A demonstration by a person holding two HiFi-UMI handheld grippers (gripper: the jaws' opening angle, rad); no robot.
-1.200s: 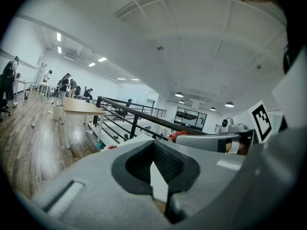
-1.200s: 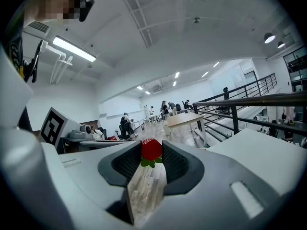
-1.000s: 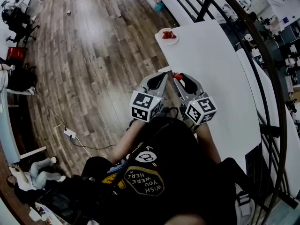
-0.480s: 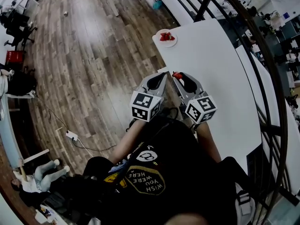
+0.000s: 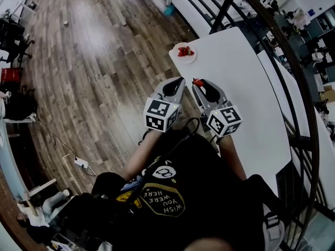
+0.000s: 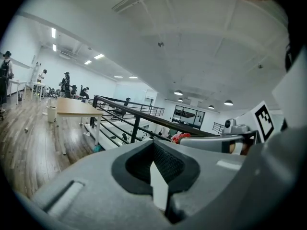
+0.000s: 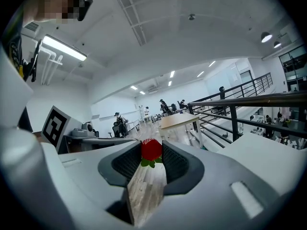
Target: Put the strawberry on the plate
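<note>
In the head view a small white plate [image 5: 183,52] with red strawberries on it sits at the near corner of a white table [image 5: 235,93]. My right gripper [image 5: 197,83] is shut on a red strawberry [image 5: 198,82], held short of the plate at the table's edge. The right gripper view shows that strawberry [image 7: 151,150], green leaves down, pinched between the black pads. My left gripper [image 5: 180,81] hovers beside it over the wooden floor, its jaws closed together with nothing between them. From the left gripper view the held strawberry [image 6: 180,137] shows at the right.
A black metal railing [image 5: 293,61] curves along the far side of the table. The wooden floor [image 5: 94,61] spreads to the left. A wooden table [image 6: 72,108] and people stand farther off in the room. My own body fills the bottom of the head view.
Both grippers have moved forward together, and the plate now lies closer to their tips. The strawberry stays pinched in the right gripper.
</note>
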